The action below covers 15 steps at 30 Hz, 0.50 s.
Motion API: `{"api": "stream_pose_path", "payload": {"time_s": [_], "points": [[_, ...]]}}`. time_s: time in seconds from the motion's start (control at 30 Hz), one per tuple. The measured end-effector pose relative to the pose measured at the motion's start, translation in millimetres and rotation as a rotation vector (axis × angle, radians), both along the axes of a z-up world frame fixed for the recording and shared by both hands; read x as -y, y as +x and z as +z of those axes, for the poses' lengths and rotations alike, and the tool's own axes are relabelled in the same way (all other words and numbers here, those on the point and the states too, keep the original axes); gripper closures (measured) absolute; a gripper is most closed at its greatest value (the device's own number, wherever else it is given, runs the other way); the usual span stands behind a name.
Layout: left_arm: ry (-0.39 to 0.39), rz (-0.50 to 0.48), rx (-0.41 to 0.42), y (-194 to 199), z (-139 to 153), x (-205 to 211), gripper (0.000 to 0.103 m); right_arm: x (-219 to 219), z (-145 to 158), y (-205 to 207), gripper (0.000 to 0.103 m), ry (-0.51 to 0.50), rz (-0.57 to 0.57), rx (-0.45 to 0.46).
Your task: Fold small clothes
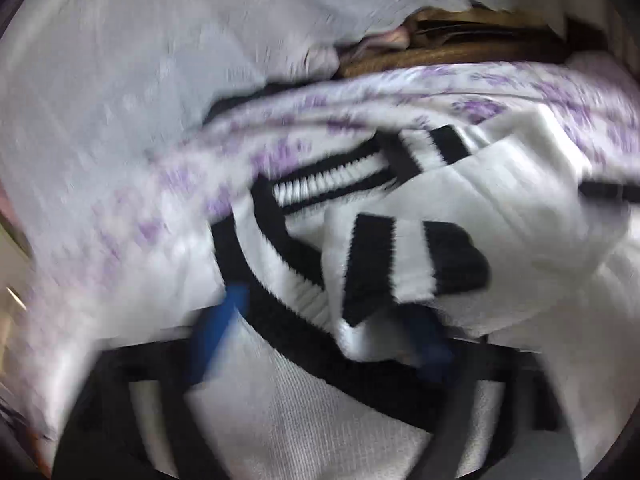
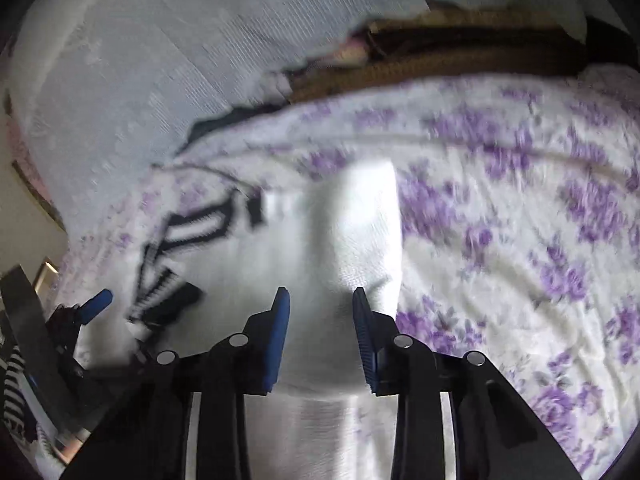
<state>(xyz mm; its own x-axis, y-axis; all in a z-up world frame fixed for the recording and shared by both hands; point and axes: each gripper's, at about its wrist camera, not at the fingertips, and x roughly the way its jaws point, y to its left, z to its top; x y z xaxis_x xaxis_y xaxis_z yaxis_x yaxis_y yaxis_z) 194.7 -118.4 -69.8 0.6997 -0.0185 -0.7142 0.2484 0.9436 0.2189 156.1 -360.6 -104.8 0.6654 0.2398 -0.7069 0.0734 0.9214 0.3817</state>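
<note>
Right gripper (image 2: 322, 330) stands half open astride a white sock (image 2: 340, 248) on the bedspread (image 2: 520, 208); left gripper's (image 1: 320, 320) gap is blurred, cannot tell.

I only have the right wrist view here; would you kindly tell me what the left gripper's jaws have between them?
Observer: The left gripper has its jaws wide apart, and a black-striped cuff of the white garment is bunched between them.
Operator: Thank you. Is either finger covered?
Observer: Yes, cloth drapes over the right-hand blue finger; the other finger is bare.
Operator: And what lies beyond the cuff?
Observer: A black-and-white ribbed band lies beyond it, next to the purple-flowered sheet.
</note>
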Motion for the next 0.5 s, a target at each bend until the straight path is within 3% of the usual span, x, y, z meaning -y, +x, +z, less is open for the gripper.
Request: {"api": "stream_pose_path", "payload": {"time_s": [0.03,0.07,0.17,0.27,0.37,0.5], "points": [[-0.09,-0.002,-0.039,3,3,-12,0.081,4,-4,0,0.079,0.024,-0.007,-0.001],[-0.184,-0.001,-0.083,8,5,-25,0.089,7,-5,-1,0.082,0.041,-0.014,0.002],[-0.511,0.058,-0.183,15,5,-73,0.092,11,-4,-5,0.082,0.065,-0.019,0.012],[-0.82,0.119,-0.303,21,-13,-122,0.083,11,4,-9,0.081,0.054,-0.041,0.043],[-0.859,0.144,-0.34,24,-27,-127,0.084,6,28,-12,0.079,-0.004,-0.058,0.125],[-0.803,0.134,-0.269,16,-18,-119,0.085,3,45,11,0.078,-0.039,-0.072,0.126]]}}
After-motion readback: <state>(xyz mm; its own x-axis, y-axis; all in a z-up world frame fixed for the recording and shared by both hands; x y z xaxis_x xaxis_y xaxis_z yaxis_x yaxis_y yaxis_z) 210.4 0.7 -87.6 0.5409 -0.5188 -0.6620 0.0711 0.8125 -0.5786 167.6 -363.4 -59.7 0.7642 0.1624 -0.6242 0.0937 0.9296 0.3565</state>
